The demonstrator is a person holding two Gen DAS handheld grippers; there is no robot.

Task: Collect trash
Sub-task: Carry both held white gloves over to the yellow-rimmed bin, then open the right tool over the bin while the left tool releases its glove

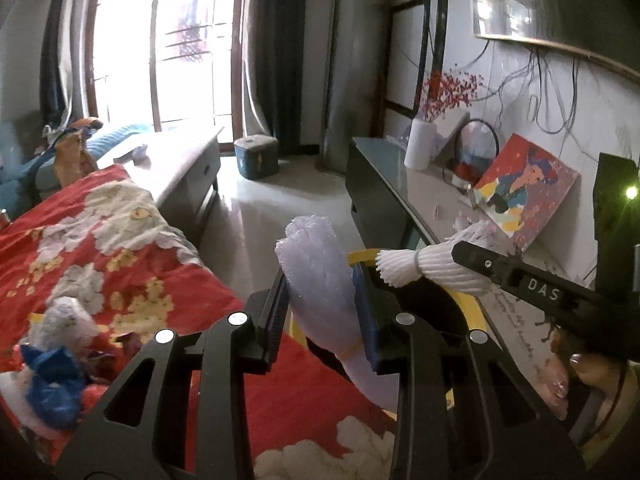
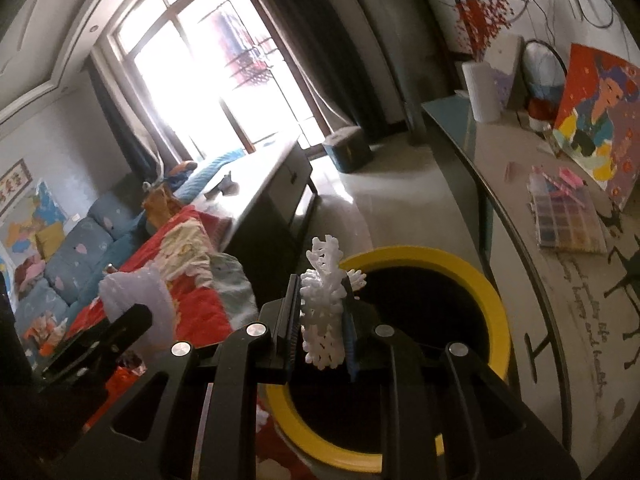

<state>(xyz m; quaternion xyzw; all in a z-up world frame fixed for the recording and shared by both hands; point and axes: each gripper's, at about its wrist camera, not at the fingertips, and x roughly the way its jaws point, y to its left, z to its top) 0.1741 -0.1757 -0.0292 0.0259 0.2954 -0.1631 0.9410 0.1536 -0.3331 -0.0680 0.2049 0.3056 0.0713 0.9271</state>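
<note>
- The left gripper was clenched on a pale lilac foam sleeve, its blue pads pressing the sleeve's middle while the ruffled top stood above the jaws.
- The right gripper was clenched on a white foam net, pinched across its waist so frilly ends stuck out above and below the fingers.
- Both pieces looked very light, soft and springy; I judged they would squash rather than break, and a grip across the middle suited them since the frayed ends could tear or slip free.
- The yellow-rimmed bin stood just beyond and below the right gripper, its dark mouth facing up; the white net hung at its near-left rim.
- From the left wrist view, the lilac sleeve sat just left of the bin's rim, beside the red floral blanket.
- Both grippers pointed forward and downward toward the bin, the right one reaching in from the right with a hand on its handle.
</note>
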